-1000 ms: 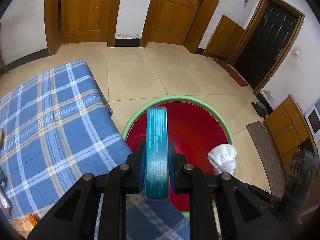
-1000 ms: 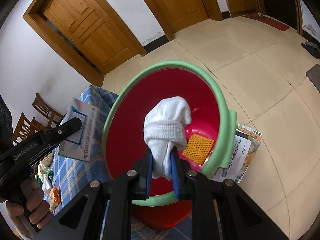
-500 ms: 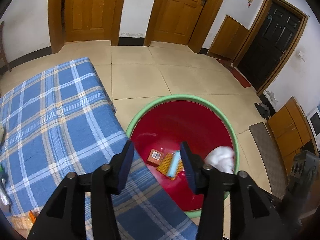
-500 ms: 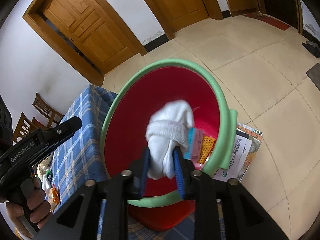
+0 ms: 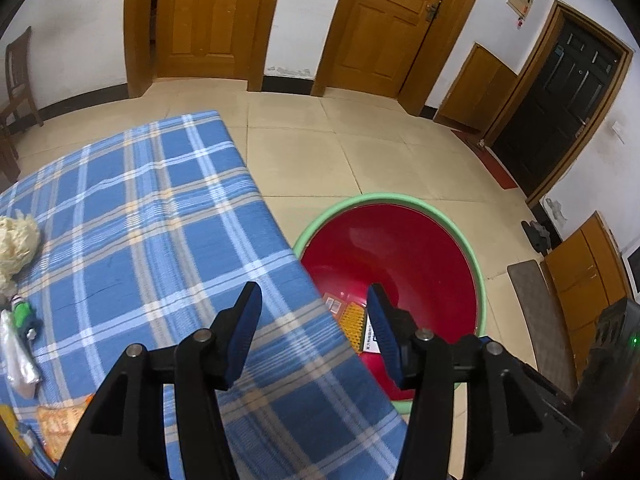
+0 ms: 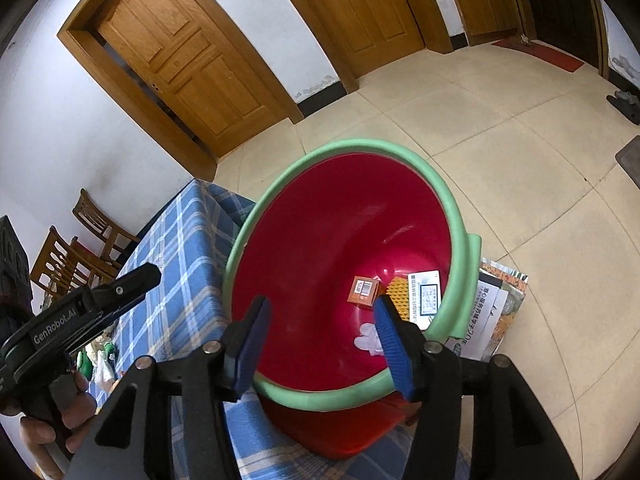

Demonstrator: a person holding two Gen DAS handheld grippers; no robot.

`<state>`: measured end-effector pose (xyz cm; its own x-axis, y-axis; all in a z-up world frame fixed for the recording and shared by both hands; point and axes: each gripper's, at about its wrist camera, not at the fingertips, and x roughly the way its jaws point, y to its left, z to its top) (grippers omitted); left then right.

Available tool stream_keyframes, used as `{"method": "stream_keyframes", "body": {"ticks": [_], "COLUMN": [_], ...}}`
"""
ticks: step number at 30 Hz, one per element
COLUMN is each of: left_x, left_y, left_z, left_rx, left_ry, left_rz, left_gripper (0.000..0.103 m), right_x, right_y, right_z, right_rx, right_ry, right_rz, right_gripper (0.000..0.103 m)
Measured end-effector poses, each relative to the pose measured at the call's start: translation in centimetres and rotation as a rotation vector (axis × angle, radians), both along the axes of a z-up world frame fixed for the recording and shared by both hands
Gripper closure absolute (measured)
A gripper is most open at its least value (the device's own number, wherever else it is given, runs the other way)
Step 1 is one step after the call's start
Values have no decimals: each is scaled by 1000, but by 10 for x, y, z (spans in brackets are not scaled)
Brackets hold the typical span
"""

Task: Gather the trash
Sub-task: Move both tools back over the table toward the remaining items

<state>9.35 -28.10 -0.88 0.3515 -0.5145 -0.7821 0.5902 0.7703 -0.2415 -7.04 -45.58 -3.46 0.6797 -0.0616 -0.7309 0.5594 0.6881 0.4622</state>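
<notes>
A red bin (image 6: 320,248) with a green foam rim (image 5: 400,199) stands against the blue plaid table (image 5: 160,216). At its bottom lie an orange box (image 6: 363,290), a yellow mesh piece (image 6: 398,296), a white and blue box (image 6: 426,296) and a white sock (image 6: 370,338). My right gripper (image 6: 320,312) hangs over the bin, its jaws opening with nothing between them. My left gripper (image 5: 314,304) is over the table's edge beside the bin, jaws also opening and empty. More trash lies on the table's left: a crumpled paper ball (image 5: 16,240), a green item (image 5: 22,312), a clear wrapper (image 5: 16,356) and an orange packet (image 5: 60,424).
Printed papers (image 6: 492,312) lie on the tiled floor behind the bin. Wooden chairs (image 6: 92,232) stand by the wall beyond the table. A person's hand (image 6: 60,420) holds the left gripper's handle (image 6: 100,300). Wooden doors (image 5: 208,20) line the far wall.
Both grippers have opened. The teal box has dropped from the left one and the white sock from the right one, both into the bin. The left gripper has shifted over the table's edge.
</notes>
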Motion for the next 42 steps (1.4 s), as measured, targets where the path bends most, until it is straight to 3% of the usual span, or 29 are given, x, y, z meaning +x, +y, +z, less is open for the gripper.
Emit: {"method": "stream_keyframes", "body": {"ticks": [5,10,26,42], "left_x": [-3,-5,-9,-15], "left_y": [20,48,162,264], "left_z": [10,19,28,12], "left_rx": [-7,-7,19,72], "left_ry": [-9,-24,-46,-19], "left_rz": [42,89,307,525], "left_gripper": [40,39,39,38], "right_x": [0,1,14,30], "right_y": [9,20,76,131], "right_z": [10,19,41,36], "right_rx": [-7,-18,-47,-54], "right_ry": [-18,-32,-56,-17], "right_rz": [21,41,182,313], "right_gripper": [36,32,30,29]}}
